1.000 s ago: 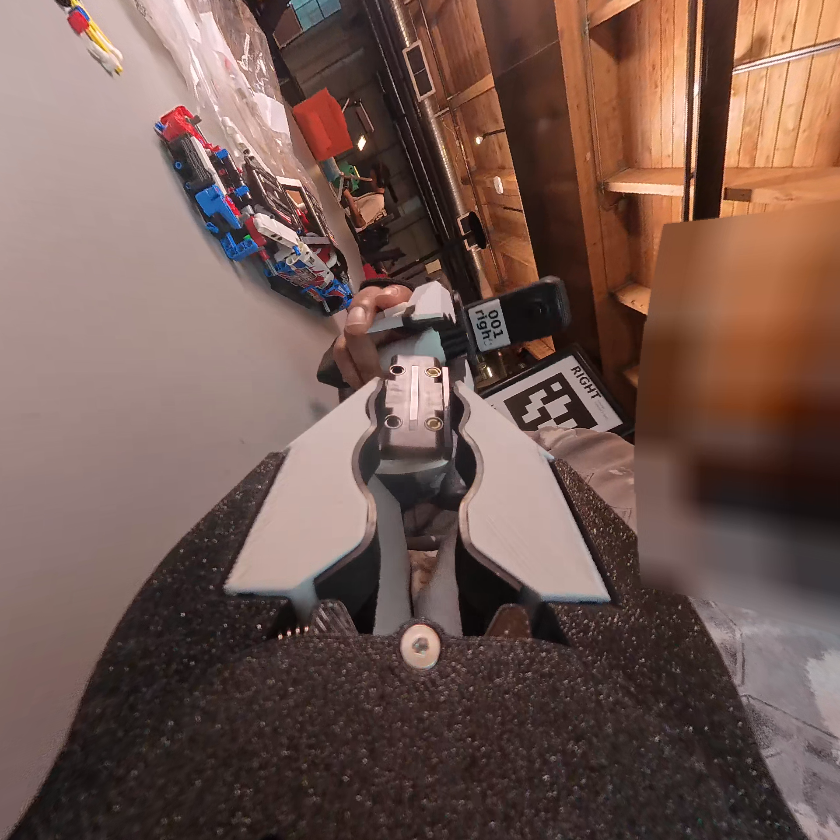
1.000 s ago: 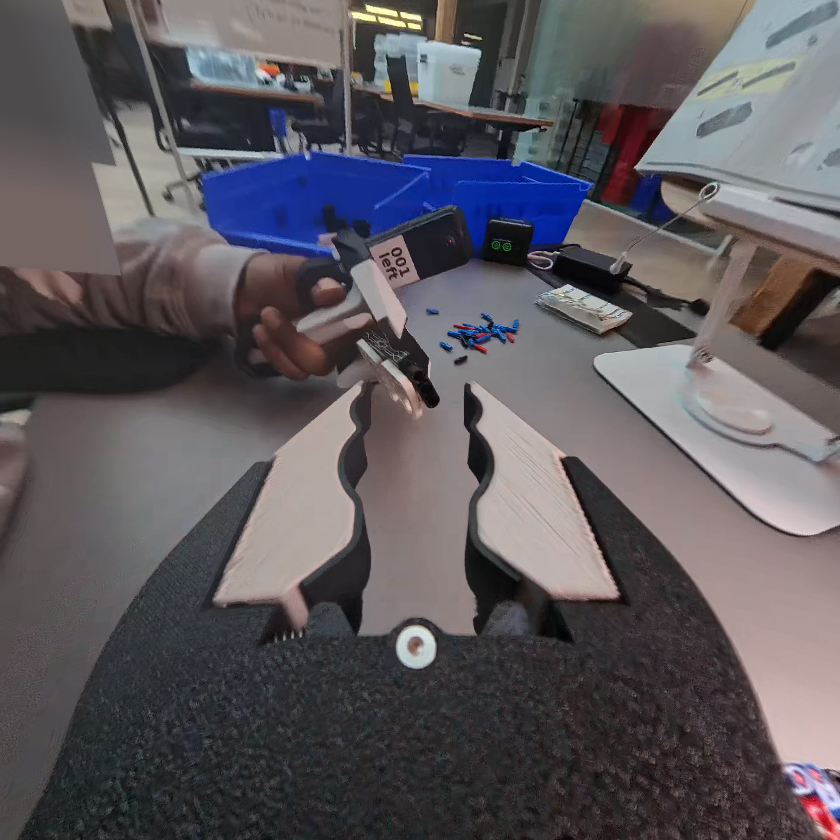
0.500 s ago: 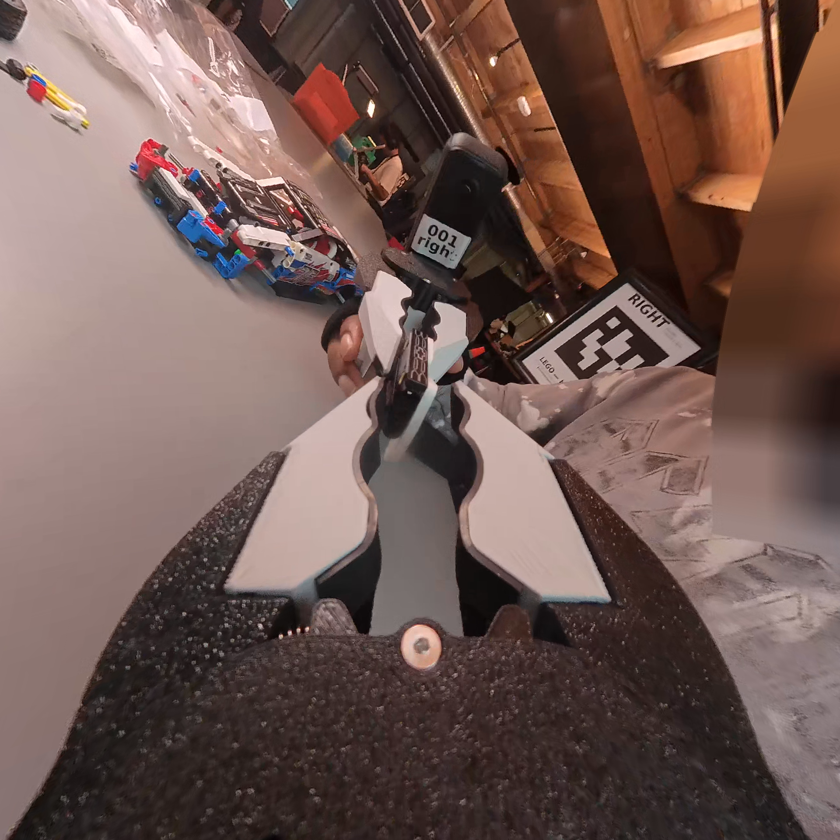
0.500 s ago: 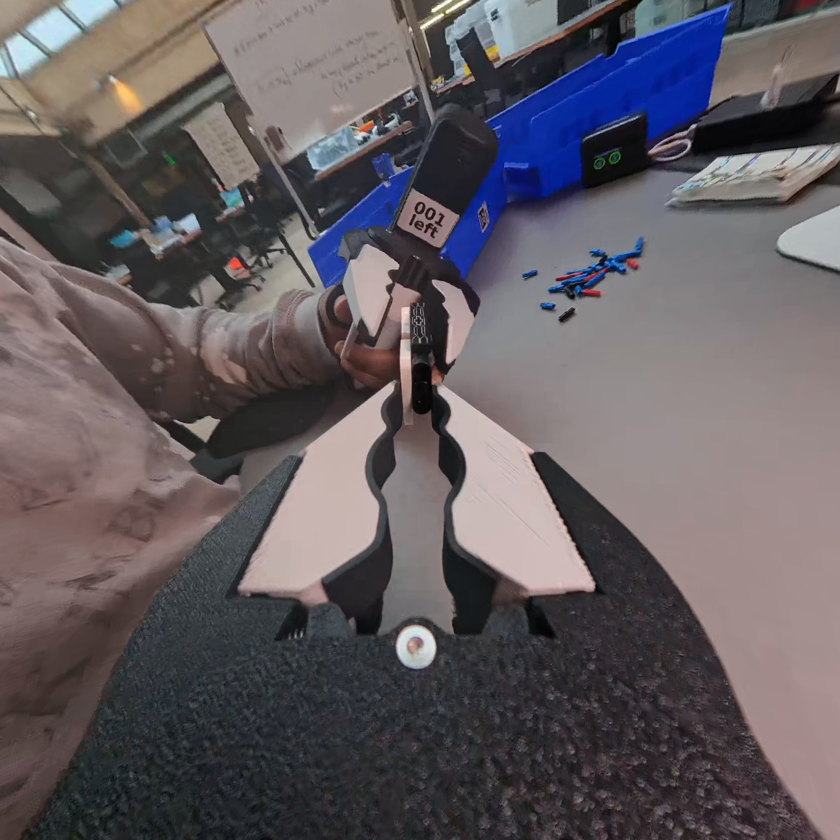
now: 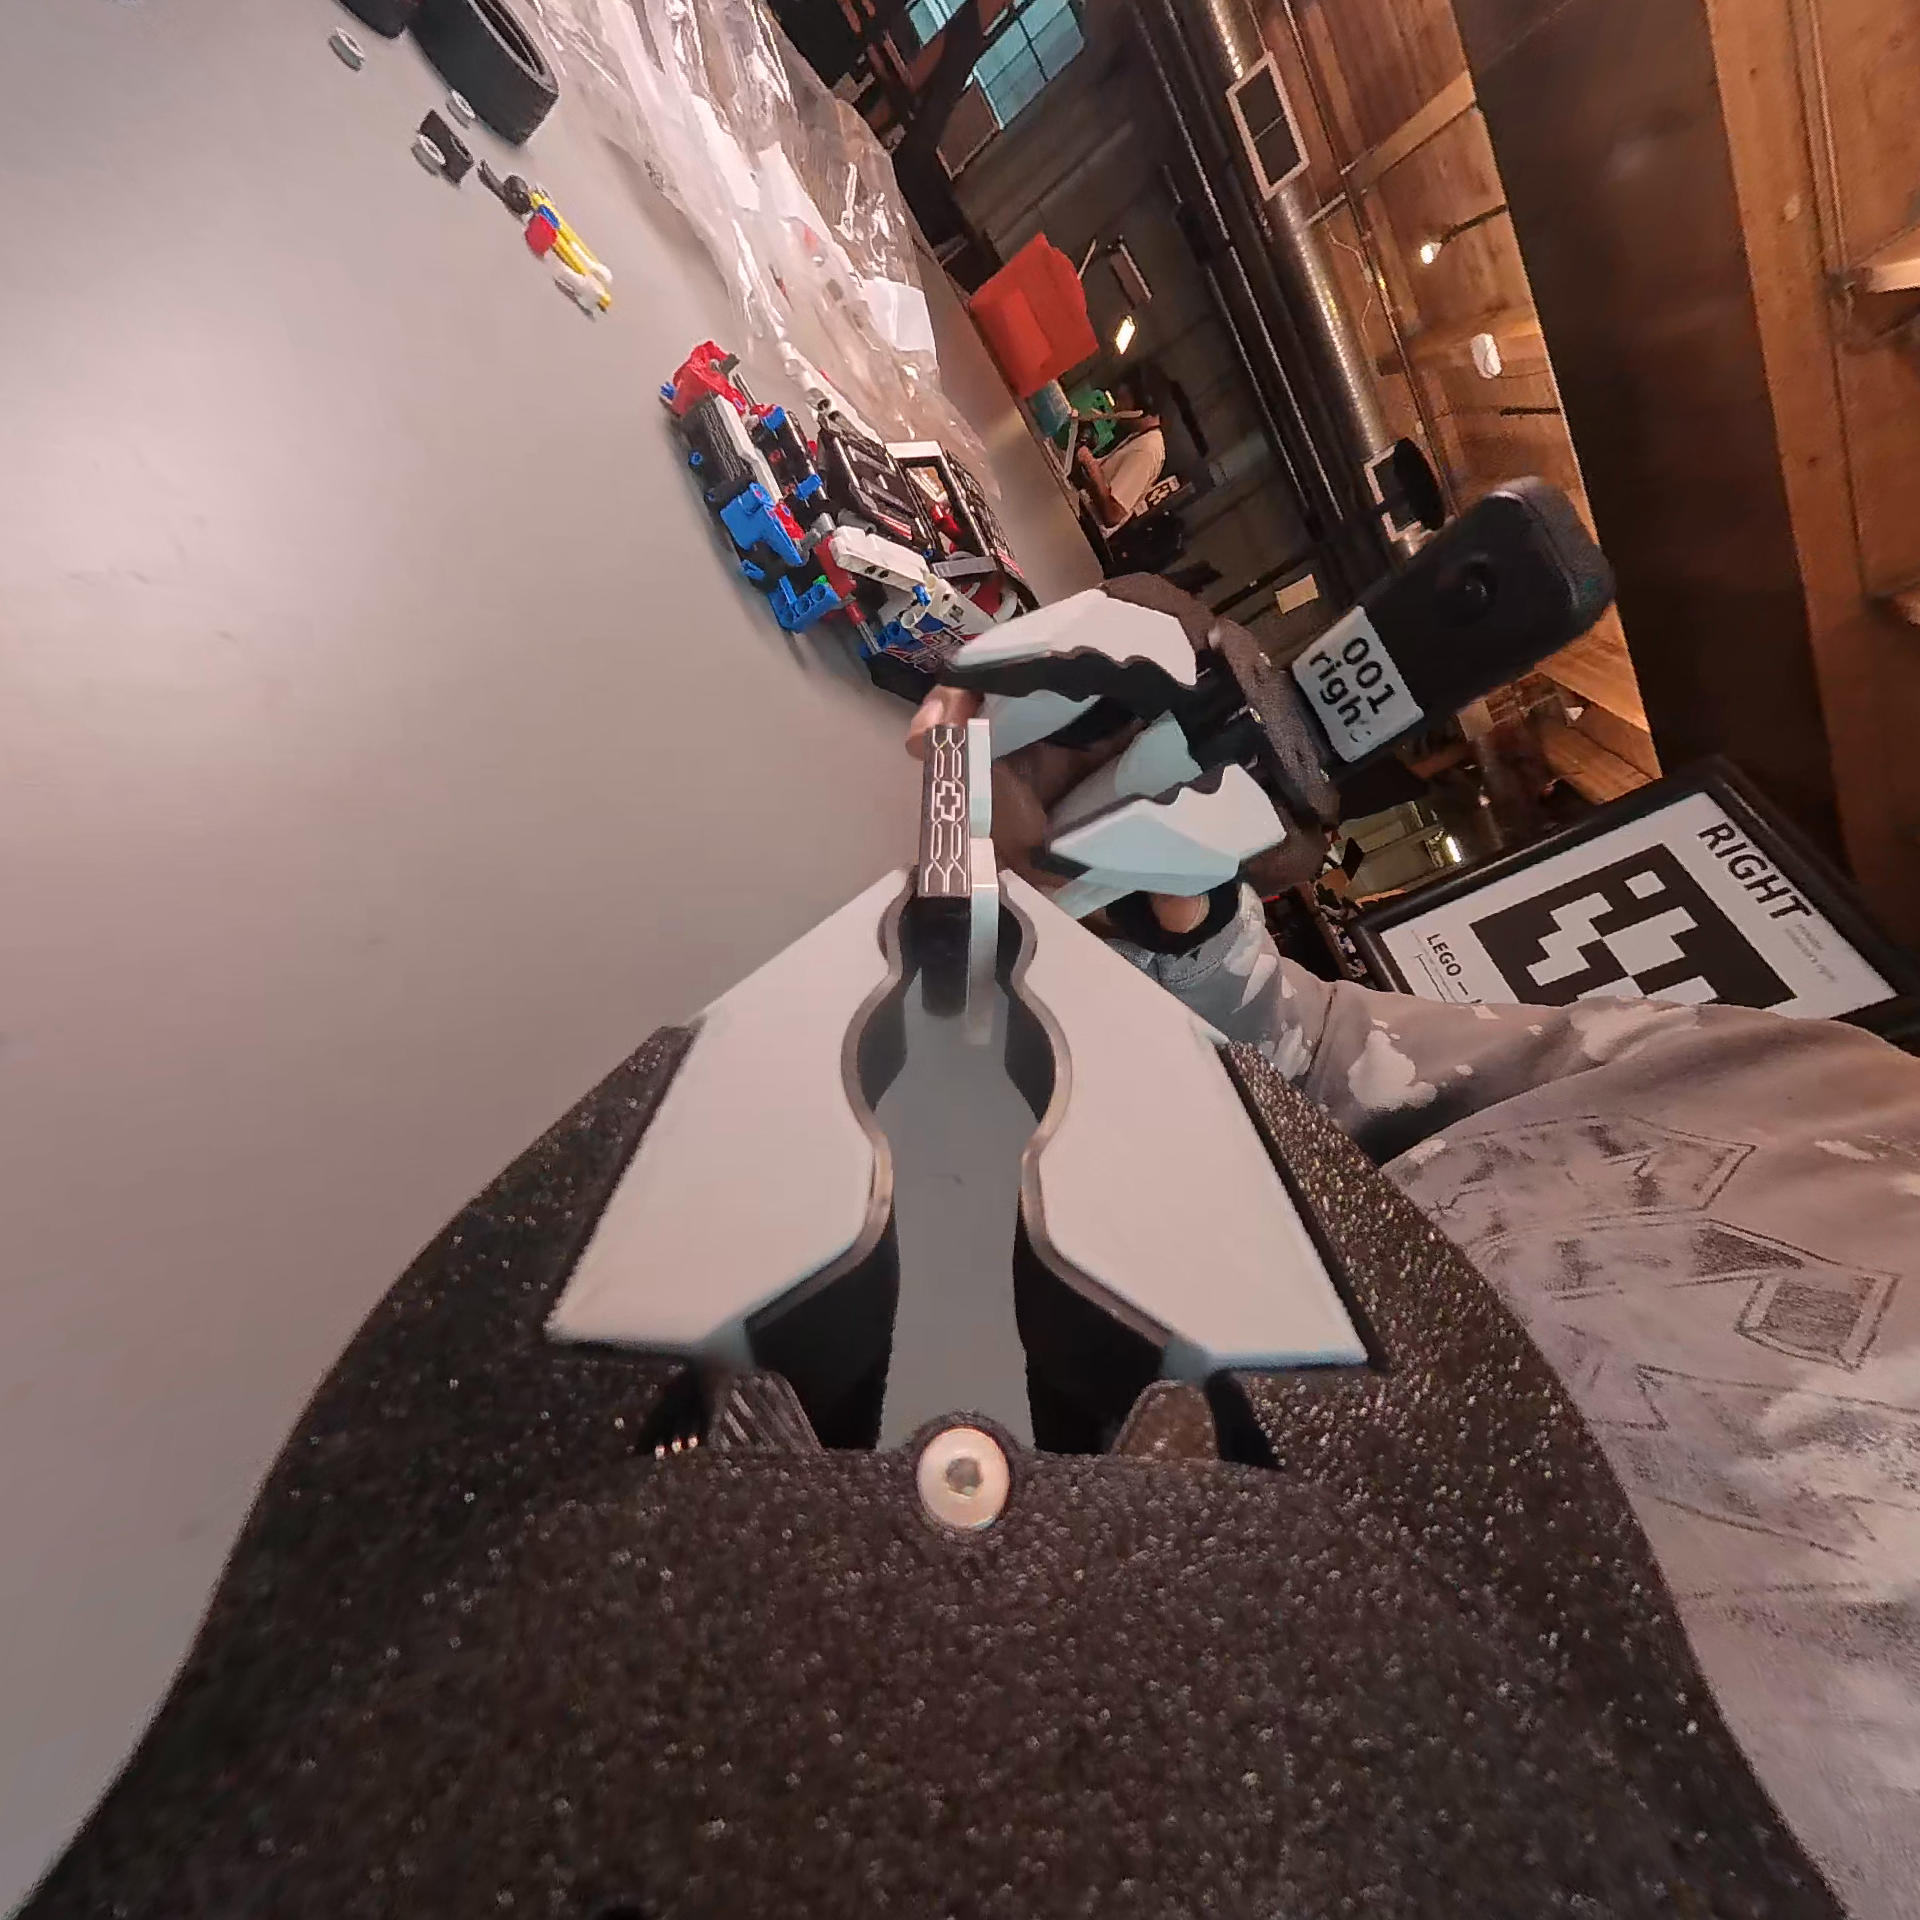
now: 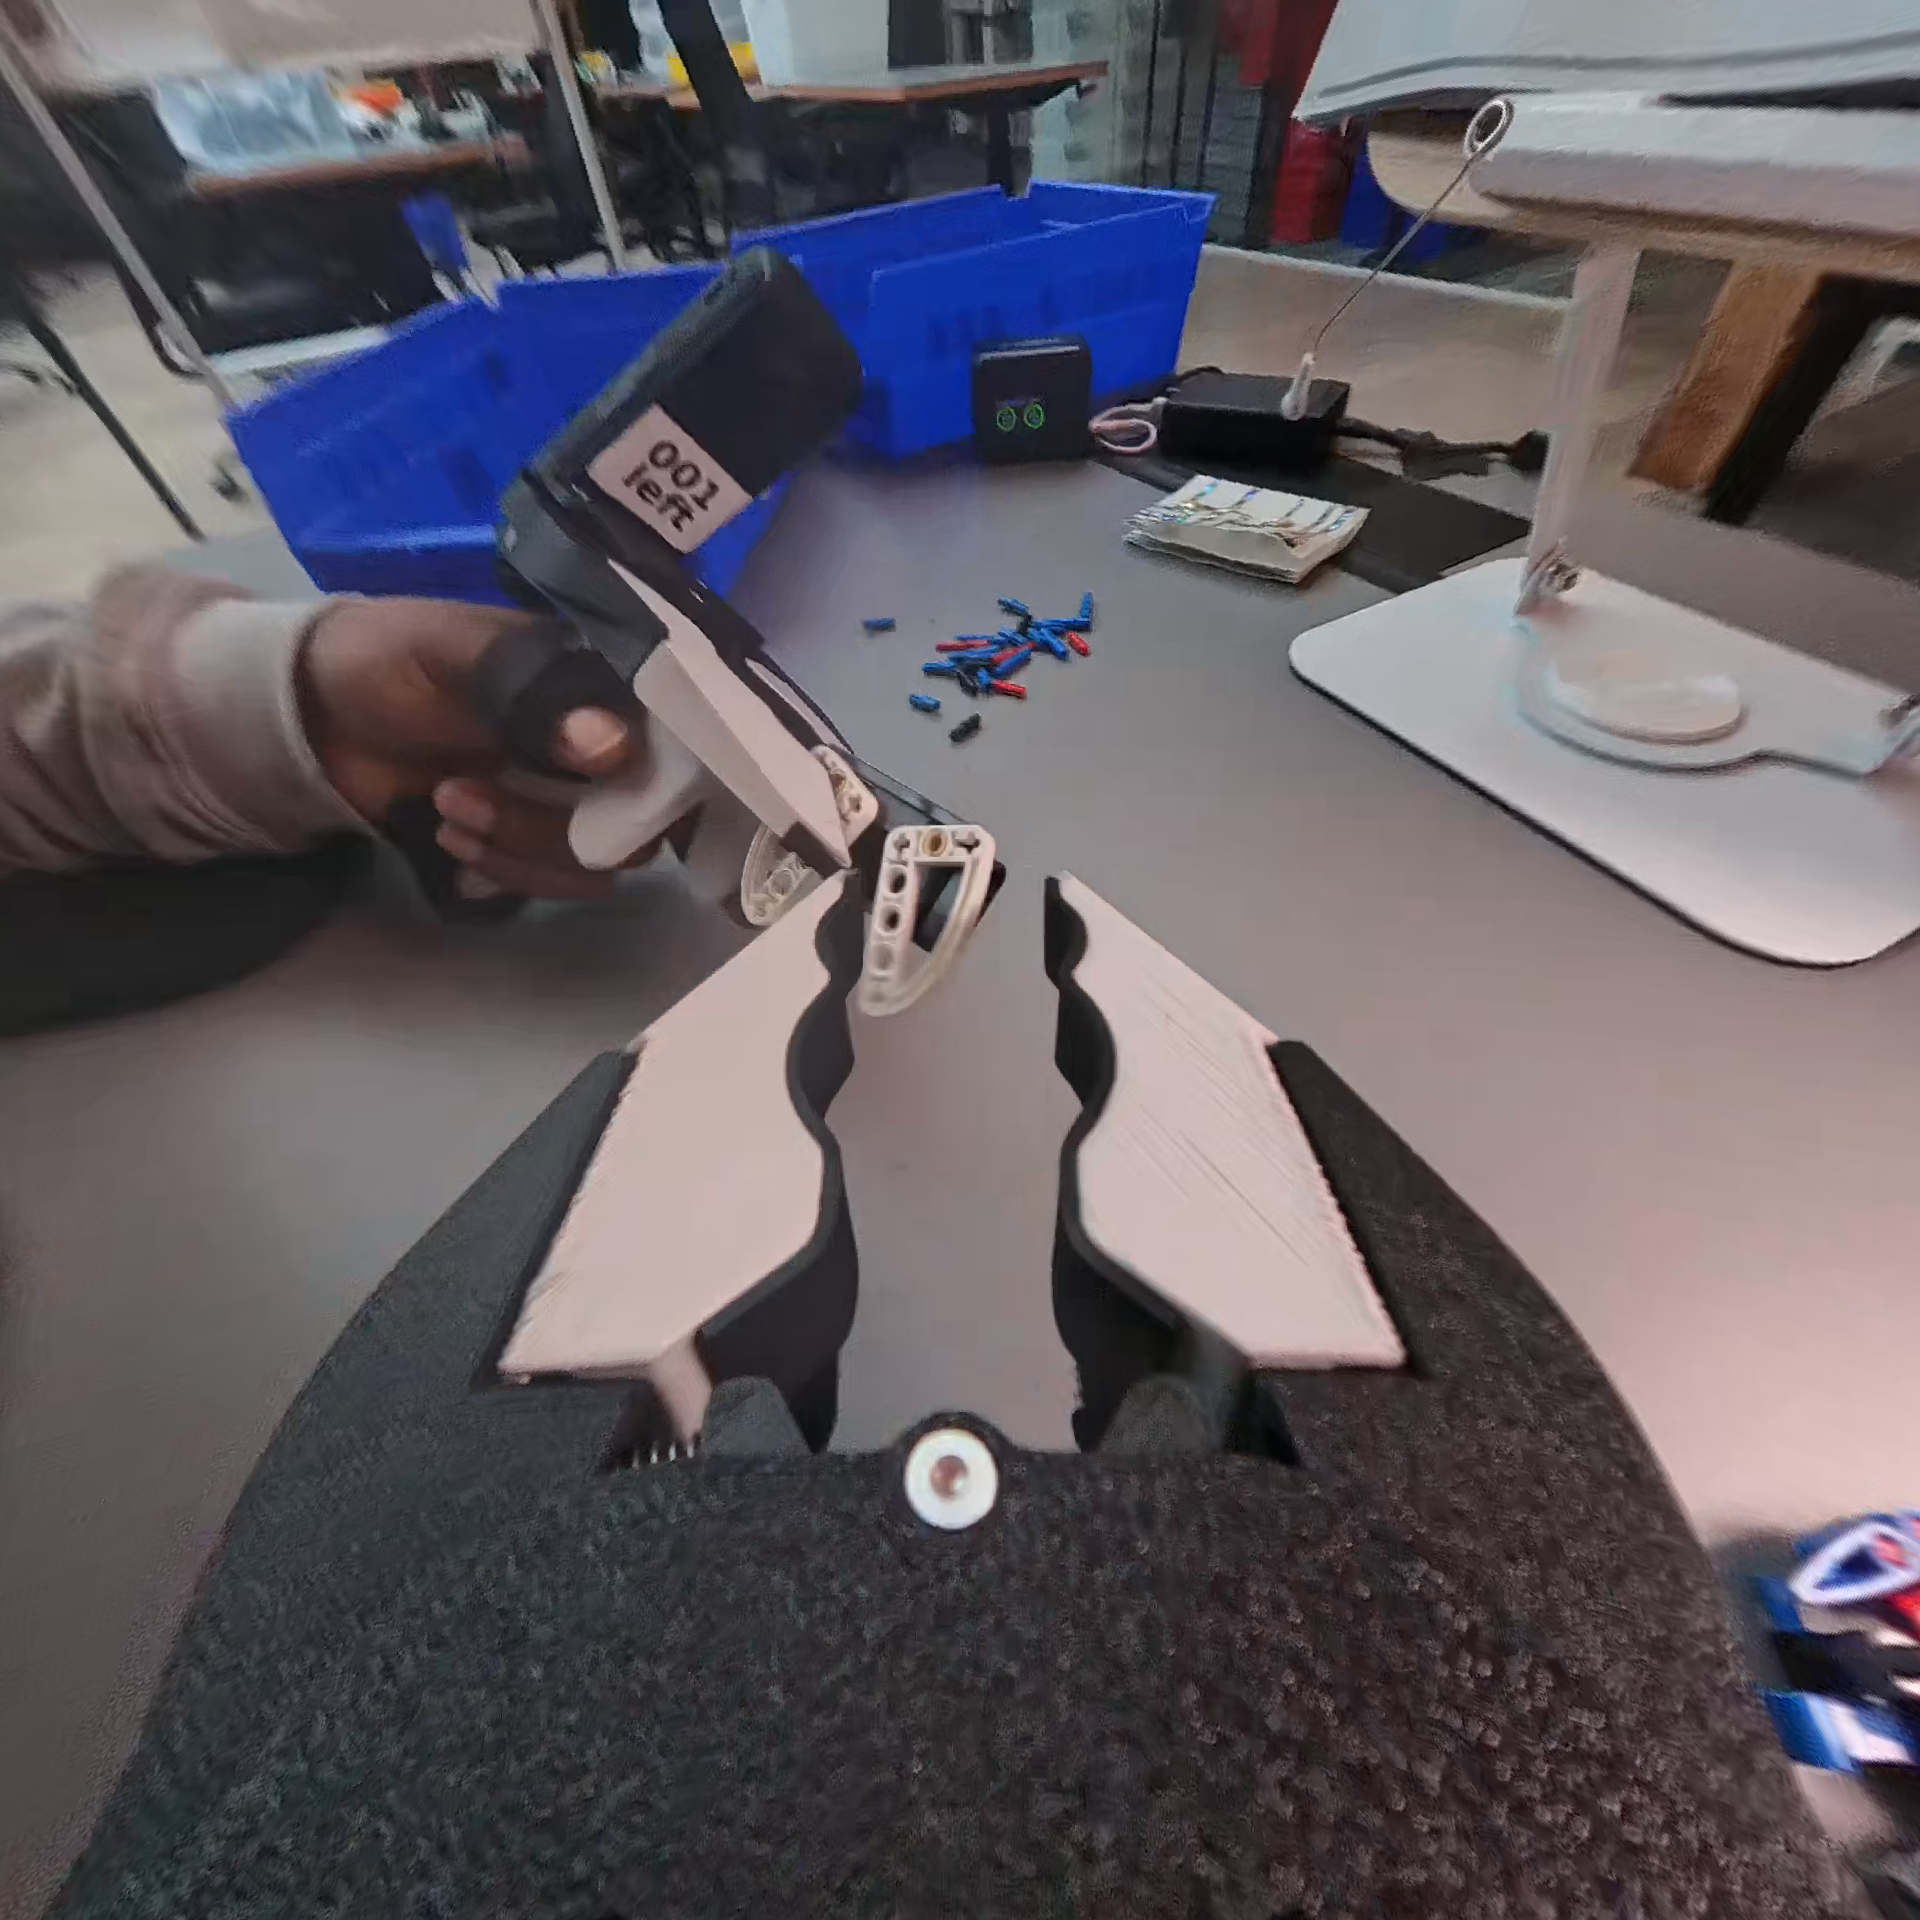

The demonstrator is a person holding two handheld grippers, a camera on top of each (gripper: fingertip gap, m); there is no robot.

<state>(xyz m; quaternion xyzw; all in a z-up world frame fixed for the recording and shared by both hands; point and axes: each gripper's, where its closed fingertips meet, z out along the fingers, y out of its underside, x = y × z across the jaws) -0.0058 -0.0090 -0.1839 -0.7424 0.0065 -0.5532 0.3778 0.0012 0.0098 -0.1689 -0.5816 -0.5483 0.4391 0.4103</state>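
My left gripper (image 5: 951,914) is shut on a small black and white building-toy panel (image 5: 951,821), which sticks out past the fingertips. In the right wrist view a hand holds the left gripper (image 6: 847,826), and the white curved panel (image 6: 914,914) hangs at its tip. My right gripper (image 6: 951,894) is open. The panel sits just inside its left finger and the right finger stands well apart from it. In the left wrist view the right gripper (image 5: 1013,758) shows open right behind the panel.
A part-built toy car (image 5: 831,540), a black tyre (image 5: 499,62) and clear plastic bags (image 5: 779,177) lie on the grey table (image 5: 312,623). Small blue and red pins (image 6: 997,649), blue bins (image 6: 935,270) and a white stand base (image 6: 1558,727) lie ahead of my right gripper. The tips of both grippers are at nearly the same place. My right gripper's tips are some 25 cm from the white stand base (image 6: 1558,727).
My right gripper's jaws were narrow around the panel's edge half a second ago and have opened wide. My left gripper stays shut on the panel and has turned it.
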